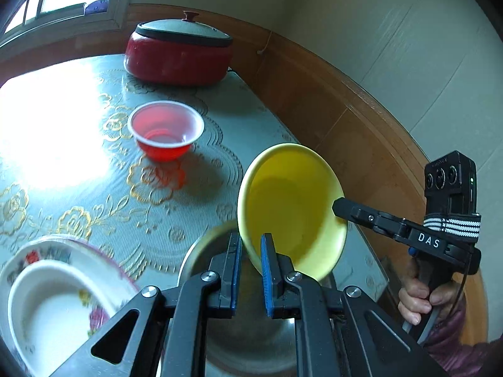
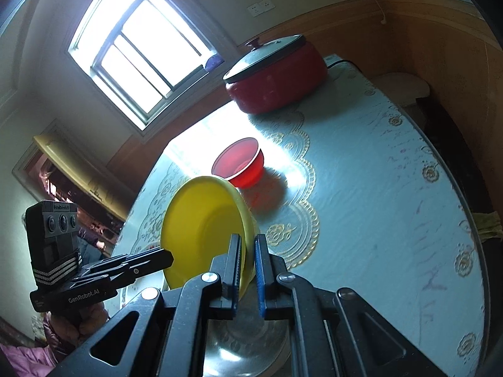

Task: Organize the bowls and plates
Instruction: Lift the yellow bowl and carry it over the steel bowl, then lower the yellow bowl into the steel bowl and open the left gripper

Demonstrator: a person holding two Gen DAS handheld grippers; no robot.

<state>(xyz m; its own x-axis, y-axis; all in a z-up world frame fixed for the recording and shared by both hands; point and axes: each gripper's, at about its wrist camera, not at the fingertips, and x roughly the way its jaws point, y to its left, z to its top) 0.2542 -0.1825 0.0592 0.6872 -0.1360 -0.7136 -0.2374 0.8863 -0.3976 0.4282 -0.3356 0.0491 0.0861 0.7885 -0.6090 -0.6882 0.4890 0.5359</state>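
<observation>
Both my grippers, left gripper (image 1: 251, 245) and right gripper (image 2: 248, 245), clamp opposite rim edges of the yellow plate (image 1: 292, 207), holding it tilted above the steel bowl (image 1: 251, 339). Farther off stands the red bowl (image 1: 165, 130), probably for later stacking.

Blurred floral plate (image 1: 103, 270), white bowl (image 1: 47, 314) edge-cropped

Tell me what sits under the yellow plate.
Under the lifted yellow plate, gripped by the left gripper and right gripper, sits a steel bowl; the grippers cover most of it, so its contents are unclear.
</observation>
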